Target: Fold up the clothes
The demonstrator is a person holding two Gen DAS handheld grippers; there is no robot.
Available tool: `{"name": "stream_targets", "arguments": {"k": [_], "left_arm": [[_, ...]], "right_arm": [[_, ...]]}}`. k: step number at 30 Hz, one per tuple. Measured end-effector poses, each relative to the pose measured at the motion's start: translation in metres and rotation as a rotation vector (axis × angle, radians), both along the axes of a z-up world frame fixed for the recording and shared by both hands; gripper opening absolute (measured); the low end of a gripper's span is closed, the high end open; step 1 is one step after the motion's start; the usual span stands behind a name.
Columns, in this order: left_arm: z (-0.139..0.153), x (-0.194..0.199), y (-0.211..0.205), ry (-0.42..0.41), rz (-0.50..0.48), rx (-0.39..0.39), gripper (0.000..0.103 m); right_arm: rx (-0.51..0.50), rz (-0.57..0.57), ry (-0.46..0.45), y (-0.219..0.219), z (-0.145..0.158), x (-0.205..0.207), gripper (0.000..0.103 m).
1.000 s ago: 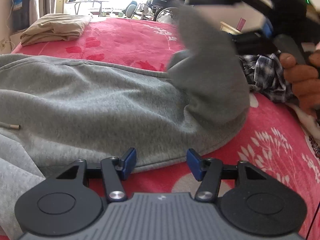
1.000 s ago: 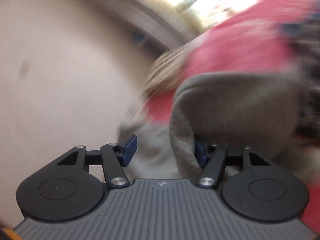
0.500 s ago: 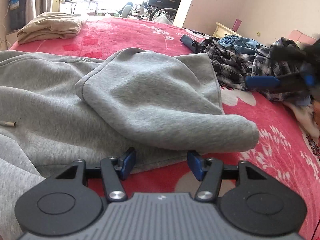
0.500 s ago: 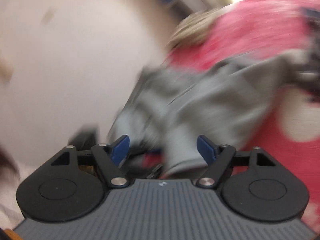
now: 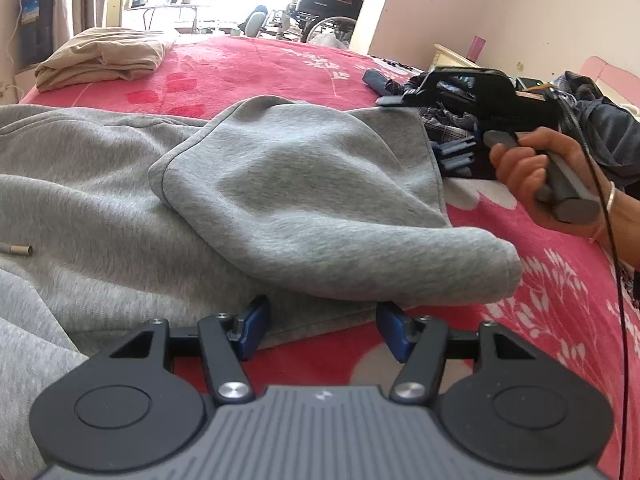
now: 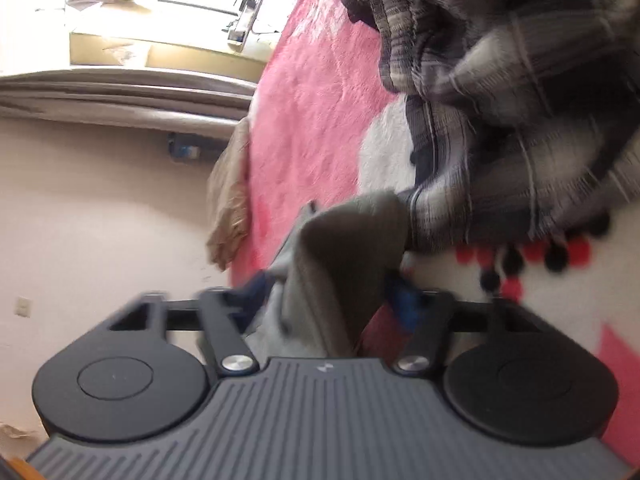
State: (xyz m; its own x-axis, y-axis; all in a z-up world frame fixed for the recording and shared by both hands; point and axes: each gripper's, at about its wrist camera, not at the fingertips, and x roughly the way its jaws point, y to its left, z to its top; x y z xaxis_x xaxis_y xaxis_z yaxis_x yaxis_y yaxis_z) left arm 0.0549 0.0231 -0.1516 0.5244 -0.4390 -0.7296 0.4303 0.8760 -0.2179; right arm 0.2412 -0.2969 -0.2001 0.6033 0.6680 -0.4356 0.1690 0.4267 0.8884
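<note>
Grey fleece fills most of the left wrist view: a grey sweatshirt (image 5: 132, 184) lies spread across the red floral blanket (image 5: 260, 68), with one part of it folded back over the body so that a rounded fold bulges just ahead of the left gripper (image 5: 322, 330). That gripper hangs low at the sweatshirt's near hem, its blue pads spread apart with nothing between them. A small drawstring tip (image 5: 16, 249) rests on the fleece to the left of the fold. To the right of the sweatshirt, a hand (image 5: 536, 178) (a thin bangle at the wrist) grips the handle of the right gripper (image 5: 456, 156), whose blue fingers sit at the garment's far right edge. The right wrist view is tilted and blurred; there the right gripper's pads stand apart with grey cloth bunched between them, though whether they pinch it I cannot tell. Beyond the sweatshirt's right side lies a heap of plaid clothing (image 6: 520, 100), and past its far left corner a folded beige garment (image 5: 100, 58) sits on the blanket.
</note>
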Motion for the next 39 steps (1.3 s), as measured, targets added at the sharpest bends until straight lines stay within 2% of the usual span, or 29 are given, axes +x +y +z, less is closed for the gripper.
{"name": "stream_targets", "arguments": {"k": [1,2,4,6,9,11,14,17,19,22,25,28,32,36,37,39], "left_arm": [[0.000,0.000,0.000,-0.002,-0.001,0.003,0.061],[0.001,-0.001,-0.001,-0.003,-0.001,0.006,0.061],[0.002,0.000,0.000,0.003,0.006,0.001,0.061],[0.004,0.000,0.002,0.012,0.015,-0.014,0.061],[0.008,-0.001,0.006,0.025,0.028,-0.039,0.061],[0.011,-0.003,0.008,0.029,0.031,-0.046,0.061],[0.015,-0.005,0.011,0.029,0.032,-0.047,0.061],[0.016,-0.007,0.013,0.022,0.035,-0.034,0.061],[0.016,-0.006,0.014,0.021,0.038,-0.029,0.061],[0.015,-0.004,0.014,0.017,0.044,-0.020,0.061],[0.015,-0.005,0.015,0.018,0.051,-0.017,0.061],[0.018,-0.006,0.015,0.012,0.056,-0.021,0.061],[0.022,-0.008,0.015,0.004,0.063,-0.026,0.061],[0.025,-0.009,0.014,0.001,0.066,-0.034,0.061],[0.026,-0.009,0.014,-0.002,0.065,-0.033,0.061],[0.027,-0.009,0.013,-0.007,0.062,-0.030,0.061]], "right_arm": [[-0.019,-0.011,-0.027,-0.001,0.008,-0.003,0.009],[-0.038,-0.022,-0.056,-0.003,0.018,-0.007,0.007],[-0.078,-0.045,-0.113,-0.007,0.036,-0.014,0.005],[-0.131,-0.056,-0.222,-0.017,0.070,-0.029,0.004],[-0.200,-0.106,-0.378,-0.050,0.131,-0.075,0.004],[-0.265,-0.179,-0.460,-0.081,0.165,-0.115,0.004],[-0.412,-0.328,-0.531,-0.124,0.197,-0.182,0.004],[-0.603,-0.471,-0.484,-0.159,0.194,-0.242,0.004],[-0.753,-0.540,-0.354,-0.175,0.171,-0.265,0.004],[-0.808,-0.628,-0.113,-0.191,0.121,-0.283,0.007],[-0.896,-0.690,-0.027,-0.198,0.104,-0.300,0.008],[-0.957,-0.689,-0.052,-0.188,0.117,-0.305,0.009],[-1.055,-0.599,-0.177,-0.175,0.152,-0.294,0.015],[-1.119,-0.452,-0.310,-0.140,0.172,-0.280,0.036],[-1.122,-0.418,-0.335,-0.134,0.174,-0.275,0.043],[-1.114,-0.351,-0.363,-0.124,0.179,-0.261,0.049]]}}
